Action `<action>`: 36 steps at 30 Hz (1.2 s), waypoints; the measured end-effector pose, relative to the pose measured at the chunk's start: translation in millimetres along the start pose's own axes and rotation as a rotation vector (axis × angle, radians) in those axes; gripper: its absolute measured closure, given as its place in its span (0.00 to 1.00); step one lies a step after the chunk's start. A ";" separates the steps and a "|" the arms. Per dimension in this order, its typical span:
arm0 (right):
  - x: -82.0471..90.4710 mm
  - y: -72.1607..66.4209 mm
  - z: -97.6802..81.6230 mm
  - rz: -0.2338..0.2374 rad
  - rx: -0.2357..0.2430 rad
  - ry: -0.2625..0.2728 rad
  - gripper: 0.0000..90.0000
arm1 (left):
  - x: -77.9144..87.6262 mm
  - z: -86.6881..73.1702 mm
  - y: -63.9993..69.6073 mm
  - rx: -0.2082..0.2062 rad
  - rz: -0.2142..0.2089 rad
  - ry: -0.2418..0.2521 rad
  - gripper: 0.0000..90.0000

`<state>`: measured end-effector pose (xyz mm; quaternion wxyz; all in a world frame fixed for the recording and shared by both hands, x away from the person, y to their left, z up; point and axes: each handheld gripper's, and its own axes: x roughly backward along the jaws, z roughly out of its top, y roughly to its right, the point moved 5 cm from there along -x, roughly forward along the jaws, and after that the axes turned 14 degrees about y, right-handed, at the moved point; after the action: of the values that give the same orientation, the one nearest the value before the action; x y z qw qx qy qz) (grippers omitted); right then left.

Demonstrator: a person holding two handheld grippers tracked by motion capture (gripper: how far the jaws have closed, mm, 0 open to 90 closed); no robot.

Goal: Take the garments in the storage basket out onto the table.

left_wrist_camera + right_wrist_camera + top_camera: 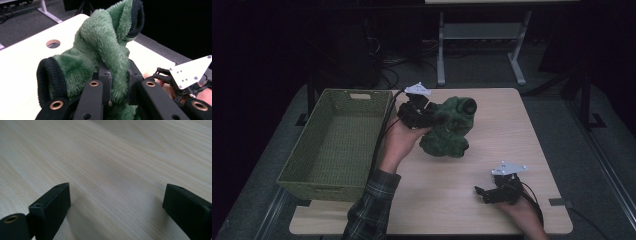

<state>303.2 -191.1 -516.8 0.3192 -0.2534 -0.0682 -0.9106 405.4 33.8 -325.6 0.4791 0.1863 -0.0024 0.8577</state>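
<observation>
Garment: a fluffy green fleece garment (449, 127) with black ribbed knit cuffs, bunched into a soft lump; one cuff points up at its top, another (47, 77) curls round at the side in the left gripper view.
Where it is: near the middle of the light wooden surface (492, 125), toward the far edge, just beside the basket; whether its lower folds touch the surface I cannot tell.
Left gripper (422, 114): fingers (105, 77) clamped on a thick fold of the green fleece, pile bulging between them.
Right gripper (484, 192): low over the surface near the near right corner, well apart from the garment; fingers (53, 202) spread wide with bare wood between them.
Basket: a rectangular green woven basket (337, 145) along the left edge of the surface.
Person: a plaid sleeve (372, 205) comes in from the near edge.
</observation>
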 end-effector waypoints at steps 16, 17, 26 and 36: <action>0.0 -0.5 -0.1 -0.001 -0.005 -0.001 0.08 | -45.1 -87.0 6.9 0.068 -0.035 -0.127 0.87; 0.0 -0.3 -0.1 -0.001 -0.004 -0.001 0.08 | -46.7 -92.1 7.4 0.075 -0.038 -0.133 0.87; 1.9 0.6 -1.2 0.010 0.003 -0.002 0.08 | -65.2 -126.0 11.3 0.107 -0.066 -0.187 0.86; 4.4 0.7 -2.7 0.019 0.008 -0.002 0.08 | -88.6 -147.9 9.9 0.112 -0.092 -0.227 0.84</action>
<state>299.5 -194.8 -517.0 0.3287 -0.2537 -0.0701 -0.9070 392.0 -17.3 -490.0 0.5033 0.3088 -0.0001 0.8071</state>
